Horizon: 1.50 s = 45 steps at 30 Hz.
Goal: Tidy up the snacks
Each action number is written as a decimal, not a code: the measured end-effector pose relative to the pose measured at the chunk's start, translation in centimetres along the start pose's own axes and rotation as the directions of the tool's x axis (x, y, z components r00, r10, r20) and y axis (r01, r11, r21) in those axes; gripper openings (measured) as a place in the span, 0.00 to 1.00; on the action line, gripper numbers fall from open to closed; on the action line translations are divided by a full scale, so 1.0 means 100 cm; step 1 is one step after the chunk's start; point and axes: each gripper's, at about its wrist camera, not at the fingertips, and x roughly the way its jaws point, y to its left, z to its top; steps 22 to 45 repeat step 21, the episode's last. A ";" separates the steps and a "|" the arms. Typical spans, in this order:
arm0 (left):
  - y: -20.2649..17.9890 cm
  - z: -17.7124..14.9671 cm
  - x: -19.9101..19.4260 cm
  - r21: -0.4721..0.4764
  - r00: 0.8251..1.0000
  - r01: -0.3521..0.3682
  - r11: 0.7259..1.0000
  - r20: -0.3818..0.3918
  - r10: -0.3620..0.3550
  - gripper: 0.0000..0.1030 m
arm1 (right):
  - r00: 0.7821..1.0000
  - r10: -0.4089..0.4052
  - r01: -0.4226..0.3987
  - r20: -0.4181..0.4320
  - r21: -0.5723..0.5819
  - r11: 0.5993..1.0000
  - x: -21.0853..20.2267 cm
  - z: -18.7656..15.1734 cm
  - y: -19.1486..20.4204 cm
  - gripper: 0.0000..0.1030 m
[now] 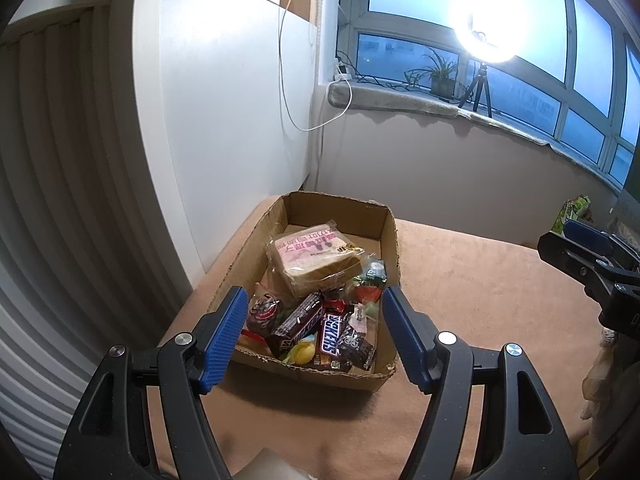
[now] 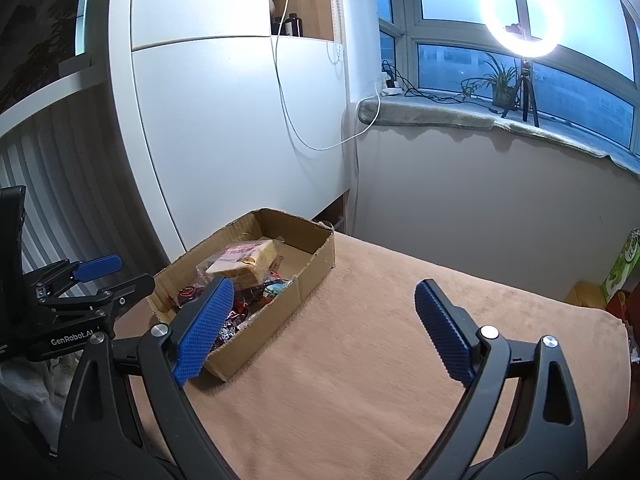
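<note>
Snacks [image 1: 320, 320] piled inside the cardboard box [image 1: 390, 236], left gripper [image 1: 312, 328] wide and empty just above, right gripper [image 2: 324, 332] wide beside the box, probably lining up a pick.

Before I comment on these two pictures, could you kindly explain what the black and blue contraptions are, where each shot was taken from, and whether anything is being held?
There is no robot here: a person holds a hand-operated claw in each hand, and a wide-angle camera on each one looks forward along its blue fingers. One picture looks out from the left claw, the other from the right claw; each also catches the other claw at its edge. Both claws are open and hold nothing. On the tan blanket sits a cardboard box filled with snacks: a wrapped bread pack, Snickers bars and small candies. The left claw hovers at the box's near end; the right is over bare blanket beside it.
</note>
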 end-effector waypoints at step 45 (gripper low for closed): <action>0.002 0.001 0.001 -0.012 1.000 -0.002 1.000 -0.002 0.002 0.68 | 1.000 -0.008 0.009 -0.008 0.017 1.000 0.000 -0.003 -0.009 0.91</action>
